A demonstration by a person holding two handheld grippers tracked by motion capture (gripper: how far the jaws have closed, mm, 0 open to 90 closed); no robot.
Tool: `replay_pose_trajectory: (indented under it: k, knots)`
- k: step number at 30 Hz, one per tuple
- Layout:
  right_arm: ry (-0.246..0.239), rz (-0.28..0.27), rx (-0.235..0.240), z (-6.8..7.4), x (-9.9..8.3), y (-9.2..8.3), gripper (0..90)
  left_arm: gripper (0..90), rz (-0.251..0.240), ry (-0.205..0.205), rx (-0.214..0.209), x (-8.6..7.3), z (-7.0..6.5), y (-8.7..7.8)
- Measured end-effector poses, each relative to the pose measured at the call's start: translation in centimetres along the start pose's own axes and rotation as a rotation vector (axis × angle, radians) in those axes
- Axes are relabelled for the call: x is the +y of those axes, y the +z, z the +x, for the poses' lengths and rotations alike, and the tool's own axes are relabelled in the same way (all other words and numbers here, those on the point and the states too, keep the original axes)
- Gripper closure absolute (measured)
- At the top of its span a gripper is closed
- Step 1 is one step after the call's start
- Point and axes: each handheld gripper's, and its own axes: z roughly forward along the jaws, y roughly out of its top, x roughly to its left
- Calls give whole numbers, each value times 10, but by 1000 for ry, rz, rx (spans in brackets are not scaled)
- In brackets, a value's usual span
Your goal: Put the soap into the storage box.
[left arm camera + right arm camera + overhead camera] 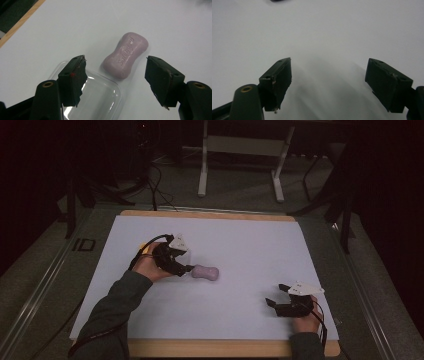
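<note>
We hold the left tool [116, 75] open astride the lilac waisted soap bar [125, 55], likely to grasp it beside the clear plastic dish [100, 97], while the right tool [328, 85] waits open over bare white desk [324, 30].

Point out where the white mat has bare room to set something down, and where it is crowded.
Free: the far half of the white mat beyond the soap bar, and the stretch between the soap and the right claw. Crowded: the left-centre, where the open left claw straddles the soap beside a clear plastic dish.
</note>
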Motion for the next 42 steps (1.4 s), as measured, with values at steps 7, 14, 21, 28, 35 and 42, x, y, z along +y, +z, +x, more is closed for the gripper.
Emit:
replay_pose_trajectory:
  k: [7,14,21,28,35,42]
  knots:
    - [-1,-1,0,0,0,0,210,310,13,8,-5,5,5,5]
    - [-2,1,0,0,0,0,209,297,21,9,-9,8,9,10]
    - [-5,2,2,0,0,0,210,286,51,6,-21,10,13,20]
    - [-6,3,2,1,0,1,209,285,72,9,-27,12,15,30]
    - [-8,10,3,1,0,1,210,285,83,18,-43,13,14,39]
    - [-10,10,4,1,0,1,209,270,99,11,-63,14,15,49]
